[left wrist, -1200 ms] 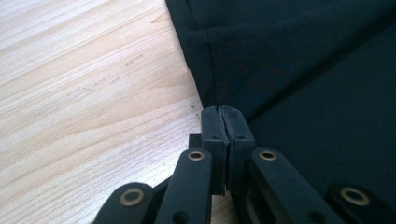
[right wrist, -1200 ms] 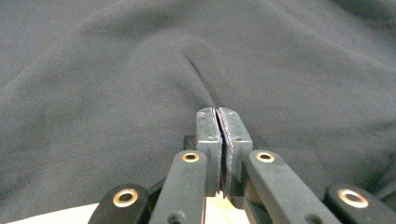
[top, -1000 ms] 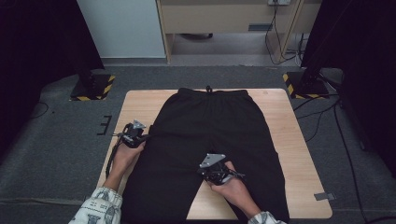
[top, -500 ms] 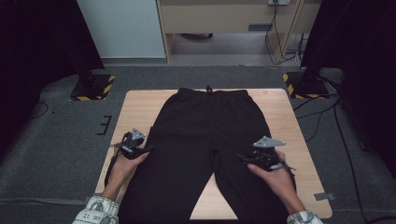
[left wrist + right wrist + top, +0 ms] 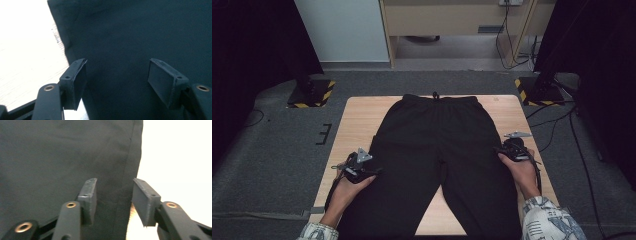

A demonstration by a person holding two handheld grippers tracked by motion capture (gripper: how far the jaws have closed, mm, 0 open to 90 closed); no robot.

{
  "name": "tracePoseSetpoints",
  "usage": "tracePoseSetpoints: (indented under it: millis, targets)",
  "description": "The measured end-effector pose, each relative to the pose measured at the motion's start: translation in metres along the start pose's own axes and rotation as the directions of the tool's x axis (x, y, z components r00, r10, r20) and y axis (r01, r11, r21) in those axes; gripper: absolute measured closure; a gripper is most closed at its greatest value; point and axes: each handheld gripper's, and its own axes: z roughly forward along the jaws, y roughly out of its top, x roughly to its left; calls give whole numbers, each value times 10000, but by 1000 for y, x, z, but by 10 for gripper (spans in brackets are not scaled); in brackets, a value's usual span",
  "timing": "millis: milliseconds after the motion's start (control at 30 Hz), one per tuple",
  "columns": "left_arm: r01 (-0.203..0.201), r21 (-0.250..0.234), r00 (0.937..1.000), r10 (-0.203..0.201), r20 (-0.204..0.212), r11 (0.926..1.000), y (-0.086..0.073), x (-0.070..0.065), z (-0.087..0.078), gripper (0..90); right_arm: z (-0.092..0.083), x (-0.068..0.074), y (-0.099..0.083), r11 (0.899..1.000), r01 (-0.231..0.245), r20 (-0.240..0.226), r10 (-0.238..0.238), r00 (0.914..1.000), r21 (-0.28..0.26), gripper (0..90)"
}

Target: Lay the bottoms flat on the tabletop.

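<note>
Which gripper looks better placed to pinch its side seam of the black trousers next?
Right, probably. The right gripper has the outer seam of the trousers between its jaws, which have just been closing. The left gripper stands wide over flat cloth inside the edge, jaws just opening.

The left gripper [image 5: 371,171] hovers near the desk's [image 5: 357,120] left edge, fingers [image 5: 75,83] just opening, gripping nothing; the right gripper [image 5: 498,150], near the right edge, fingers just narrowing yet parted.

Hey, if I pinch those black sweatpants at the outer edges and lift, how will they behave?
The black sweatpants lie flat with soft creases, so they will probably droop and fold between the left gripper and right gripper. The matte knit looks grippy, unlikely to slip from the pads. Spread across the wooden table, they would likely bunch rather than slide if pushed.
</note>
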Motion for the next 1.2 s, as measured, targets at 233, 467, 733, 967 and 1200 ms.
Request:
tracePoseSetpoints:
  millis: [233, 467, 733, 967, 1200]
  targets:
    - [-87, -29, 10000, 87, 21, 10000, -1, -4, 3, 286, 2, -5, -2, 9998, 56, -588, -45, 9983, 184, 868]
    - [270, -212, 9995, -267, 148, 9994, -5, -2, 3, 273, 11, -13, 11, 9991, -24, -682, 53, 9977, 420, 890]
    - [755, -344, 9948, -729, 706, 9966, -14, 4, 1, 245, 9, -13, 9, 9991, -223, -759, 249, 9968, 359, 805]
    - [452, -190, 9977, -441, 519, 9988, -11, 7, 0, 152, -9, -10, -3, 9969, -636, -1054, 583, 9927, -467, 428]
    - [508, -440, 9977, -488, 472, 9977, -5, 9, -1, 78, -29, -1, -12, 9902, -567, -1145, 420, 9925, -1278, 176]
